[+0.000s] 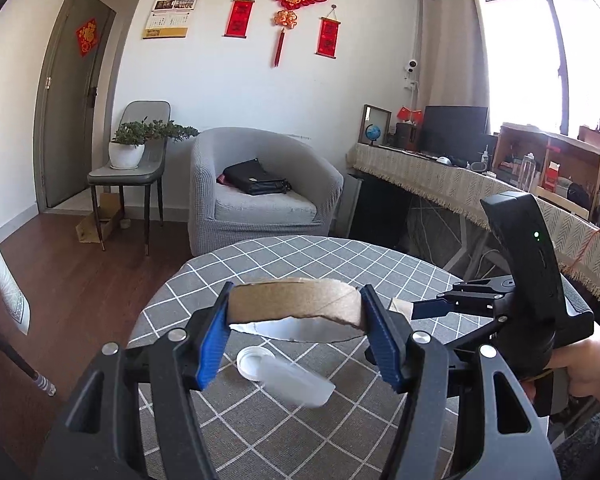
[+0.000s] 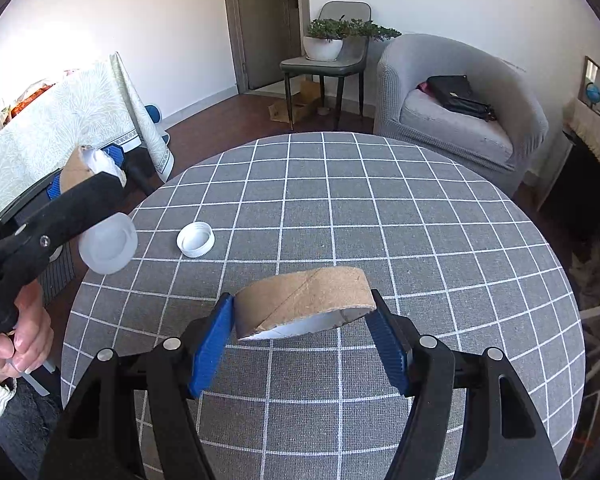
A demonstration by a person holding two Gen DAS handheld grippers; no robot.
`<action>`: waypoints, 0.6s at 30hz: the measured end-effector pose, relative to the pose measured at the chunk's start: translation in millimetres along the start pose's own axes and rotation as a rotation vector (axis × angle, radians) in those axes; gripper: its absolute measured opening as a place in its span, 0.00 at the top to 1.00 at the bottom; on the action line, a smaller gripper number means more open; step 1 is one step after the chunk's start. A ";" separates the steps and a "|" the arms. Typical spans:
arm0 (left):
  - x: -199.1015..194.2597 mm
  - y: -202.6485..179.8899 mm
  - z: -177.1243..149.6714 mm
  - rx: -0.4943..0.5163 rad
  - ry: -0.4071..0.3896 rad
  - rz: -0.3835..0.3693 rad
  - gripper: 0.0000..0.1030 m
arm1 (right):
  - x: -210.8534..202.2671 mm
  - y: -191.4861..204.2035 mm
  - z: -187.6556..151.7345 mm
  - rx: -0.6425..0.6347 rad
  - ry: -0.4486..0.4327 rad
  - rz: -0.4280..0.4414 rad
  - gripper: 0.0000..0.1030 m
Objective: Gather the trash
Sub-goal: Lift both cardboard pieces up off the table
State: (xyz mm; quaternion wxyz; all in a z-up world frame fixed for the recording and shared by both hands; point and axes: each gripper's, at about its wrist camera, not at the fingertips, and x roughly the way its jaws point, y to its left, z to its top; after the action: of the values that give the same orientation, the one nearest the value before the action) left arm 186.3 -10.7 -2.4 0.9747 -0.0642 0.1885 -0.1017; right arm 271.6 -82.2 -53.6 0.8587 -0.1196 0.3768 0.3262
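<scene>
Left wrist view: grips a first cardboard ring (image 1: 296,300) with the left gripper (image 1: 296,308), blue pads pressed on its two sides, ring lifted above the round checked table (image 1: 340,264). Shows a torn lower edge and a white lining. Below the ring, at 6 o'clock: a white cap (image 1: 252,362) and a clear plastic bottle (image 1: 300,384), blurred, overlapping in this view. On the cloth or raised above it, cannot tell. At 3 o'clock: the right gripper (image 1: 420,308), carried by a hand (image 1: 592,372).

Right wrist view: clamps a second cardboard ring (image 2: 304,292) in the right gripper (image 2: 304,312), both pads against its outer wall, held over the near half of the table (image 2: 420,220). At 10 o'clock from this ring, apart from it: the white cap (image 2: 196,239), open side up on the cloth. At 9 o'clock from the cap: the bottle (image 2: 108,246), at the table's rim, under the left gripper (image 2: 88,168). Beyond the table at 1 o'clock: a grey armchair (image 2: 460,128).
</scene>
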 end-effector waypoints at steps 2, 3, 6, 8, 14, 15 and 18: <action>1.7 5.5 -2.9 -0.015 0.010 0.004 0.37 | 1.4 1.8 2.8 -0.001 0.002 -0.003 0.34; 1.3 7.8 -3.0 -0.026 0.013 0.000 0.37 | 2.0 2.8 4.0 -0.001 0.002 -0.004 0.34; -6.1 15.8 -0.8 -0.036 0.003 0.001 0.37 | 4.8 8.4 8.9 -0.006 0.004 -0.009 0.34; -13.0 22.2 1.5 -0.041 -0.005 0.007 0.37 | 6.7 13.6 13.0 -0.010 0.001 -0.007 0.34; -38.1 50.2 4.7 -0.060 -0.026 0.046 0.37 | 8.7 37.7 26.5 -0.033 -0.014 0.012 0.34; -42.2 55.7 5.0 -0.064 -0.028 0.055 0.37 | 8.1 45.7 26.8 -0.037 -0.016 0.014 0.34; -55.3 72.7 4.7 -0.075 -0.034 0.089 0.37 | 11.1 61.0 34.7 -0.054 -0.022 0.027 0.34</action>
State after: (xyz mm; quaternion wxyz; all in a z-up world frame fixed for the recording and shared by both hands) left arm 150.5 72.6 9.6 0.9781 -0.0941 0.1785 -0.0502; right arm 257.3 -15.0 -35.4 0.8549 -0.1339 0.3598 0.3489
